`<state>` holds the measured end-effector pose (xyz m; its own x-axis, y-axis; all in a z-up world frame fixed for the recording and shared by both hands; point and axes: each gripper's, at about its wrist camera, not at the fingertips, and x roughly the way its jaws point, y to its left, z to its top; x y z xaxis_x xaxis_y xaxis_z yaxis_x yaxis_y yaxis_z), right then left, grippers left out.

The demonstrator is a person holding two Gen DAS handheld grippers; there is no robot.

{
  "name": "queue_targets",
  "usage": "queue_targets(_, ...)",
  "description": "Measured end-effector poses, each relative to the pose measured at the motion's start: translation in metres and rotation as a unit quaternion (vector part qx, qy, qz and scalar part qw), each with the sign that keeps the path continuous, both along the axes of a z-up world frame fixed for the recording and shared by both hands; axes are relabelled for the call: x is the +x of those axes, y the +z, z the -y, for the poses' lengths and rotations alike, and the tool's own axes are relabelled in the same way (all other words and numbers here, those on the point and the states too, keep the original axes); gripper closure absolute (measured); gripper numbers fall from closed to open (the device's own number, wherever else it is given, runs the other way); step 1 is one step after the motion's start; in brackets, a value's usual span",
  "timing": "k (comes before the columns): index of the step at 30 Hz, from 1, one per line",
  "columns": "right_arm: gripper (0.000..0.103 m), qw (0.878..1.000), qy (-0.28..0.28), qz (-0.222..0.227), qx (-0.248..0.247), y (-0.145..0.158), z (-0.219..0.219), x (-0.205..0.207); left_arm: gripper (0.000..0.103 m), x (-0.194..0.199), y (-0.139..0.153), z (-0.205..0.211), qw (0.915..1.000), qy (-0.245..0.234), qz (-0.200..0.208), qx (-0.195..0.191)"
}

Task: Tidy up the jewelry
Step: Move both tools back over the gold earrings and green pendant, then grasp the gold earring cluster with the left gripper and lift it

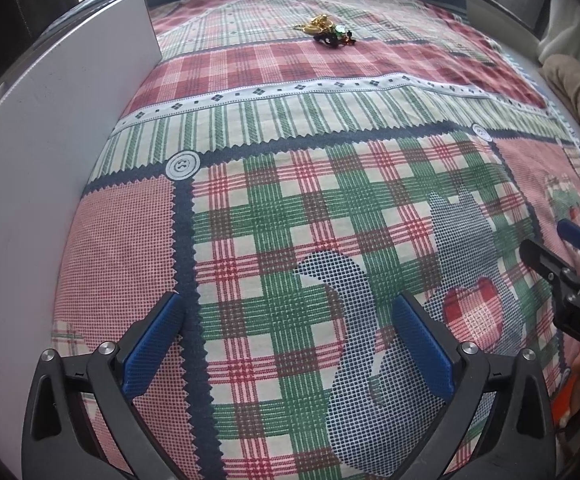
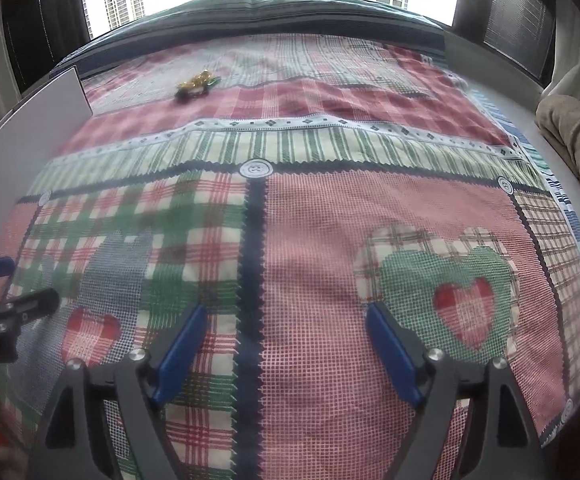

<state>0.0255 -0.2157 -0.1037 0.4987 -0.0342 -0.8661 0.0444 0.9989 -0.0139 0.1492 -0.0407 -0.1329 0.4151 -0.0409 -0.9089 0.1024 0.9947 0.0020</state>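
Patchwork cloth [image 1: 290,208], jewelry [image 1: 329,31] far beyond fingers [image 1: 154,344]

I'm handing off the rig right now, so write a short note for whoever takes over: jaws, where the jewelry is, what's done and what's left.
Left gripper: jaws open, empty, low over the near part of the patchwork plaid cloth.
Right gripper: jaws open, empty, alongside it.
Small heap of gold and green jewelry lies at the far end of the cloth, beyond both grippers. A flat white board stands along the left edge.
Done: nothing visibly sorted.
Left: reach the heap, separate and arrange the pieces.
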Motion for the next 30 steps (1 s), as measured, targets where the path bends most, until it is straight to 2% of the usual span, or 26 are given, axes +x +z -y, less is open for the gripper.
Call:
queue_targets(3,0.013,1.000,0.008,0.000,0.001,-0.001,-0.003,0.001,0.000,-0.002,0.000,-0.001,0.9999,-0.012,0.006,-0.003)
queue_targets(6,0.013,1.000,0.008,0.000,0.003,-0.001,-0.003,0.001,0.001,0.001,0.003,-0.004,0.9997,-0.017,-0.014,-0.011)
queue_targets(8,0.013,1.000,0.014,-0.001,0.003,-0.002,-0.002,0.000,0.001,0.006,0.011,-0.010,0.9990,-0.014,-0.026,-0.032)
queue_targets(13,0.013,1.000,0.020,0.002,0.003,-0.002,-0.001,-0.003,0.001,0.037,0.062,-0.015,0.9949,-0.007,-0.018,-0.099)
queue_targets(16,0.013,1.000,0.013,0.003,0.002,-0.002,-0.001,-0.005,0.001,0.073,0.092,-0.008,0.9904,-0.014,-0.004,-0.137)
queue_targets(18,0.013,1.000,0.011,-0.003,0.002,-0.002,-0.001,-0.003,0.001,0.106,0.100,-0.001,0.9882,-0.014,-0.003,-0.152)
queue_targets(21,0.013,1.000,0.015,-0.012,0.004,-0.001,0.000,-0.001,0.001,0.164,0.095,0.011,0.9907,-0.013,0.003,-0.135)
queue_targets(25,0.013,1.000,0.022,-0.013,0.006,-0.001,0.001,-0.001,0.012,0.235,0.081,0.025,0.9964,-0.007,0.024,-0.081)
queue_targets(30,0.012,0.999,0.030,-0.019,0.007,0.000,0.001,-0.001,0.014,0.291,0.051,0.041,0.9969,0.016,0.021,-0.074)
